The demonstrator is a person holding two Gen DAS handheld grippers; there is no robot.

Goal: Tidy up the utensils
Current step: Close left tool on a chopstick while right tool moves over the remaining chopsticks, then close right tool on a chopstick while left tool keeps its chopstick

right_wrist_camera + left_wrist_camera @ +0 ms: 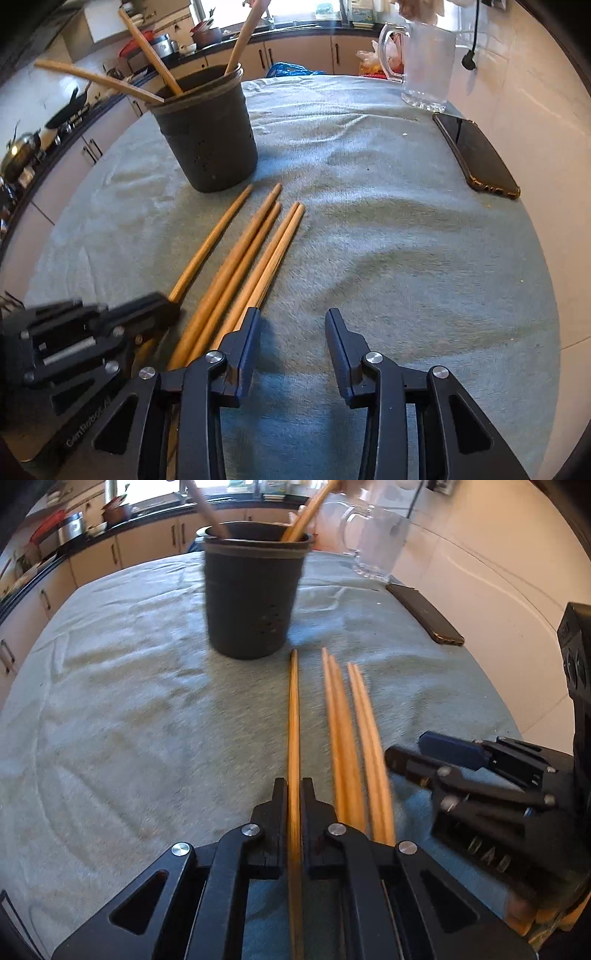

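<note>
With three sticks already standing in the dark holder [205, 129], our left gripper [294, 794] pinches one chopstick [293, 716] lying just before it, four more [255, 258] remain alongside, and our right gripper [291, 332] hangs wide, empty.

Only legible txt: white "CanRobot" lettering, partly cut off, on black two-finger left gripper [173, 306] body, right-wrist view.
</note>
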